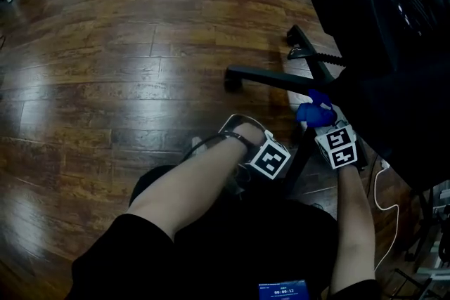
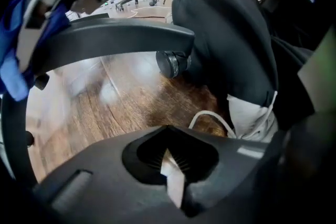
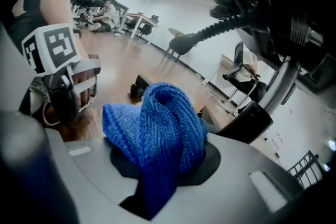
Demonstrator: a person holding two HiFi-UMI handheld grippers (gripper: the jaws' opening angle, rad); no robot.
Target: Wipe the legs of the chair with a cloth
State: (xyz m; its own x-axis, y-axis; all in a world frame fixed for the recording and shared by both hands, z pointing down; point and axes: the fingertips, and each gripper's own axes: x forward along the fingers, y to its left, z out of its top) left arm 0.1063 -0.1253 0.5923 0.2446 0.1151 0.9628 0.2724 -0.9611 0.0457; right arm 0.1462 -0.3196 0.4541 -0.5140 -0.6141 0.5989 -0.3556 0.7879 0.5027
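Two handheld grippers work low beside a black office chair (image 1: 380, 24) on a glossy brown wooden floor (image 1: 105, 46). The chair fills the upper right of the head view, and its dark legs spread out across the floor from a central hub. One leg (image 1: 271, 79) reaches left from the hub and ends in a small black caster (image 2: 170, 64).

The person's bare forearms reach down from the bottom of the head view, one to each gripper.

The right gripper (image 3: 168, 176) is at the hub end of that leg. Its jaws pinch a bright blue knitted cloth (image 3: 157, 123), which bulges up from between them in a thick fold. In the head view the cloth sits right at the leg where it meets the hub. Whether it presses on the leg cannot be told.

The left gripper (image 2: 173, 165) is just to the left of the right one and points steeply down at the floor. Its jaws are pressed together. A thin pale strip shows at the seam between them, and what it is cannot be told. In the left gripper view the chair leg arches across the picture above these jaws.

Beyond the left gripper's jaws is a white shoe (image 2: 252, 118) with a loose white lace. A thin white cable (image 1: 380, 186) loops on the floor by the right forearm. A small blue-lit screen (image 1: 283, 289) glows at the bottom edge of the head view.
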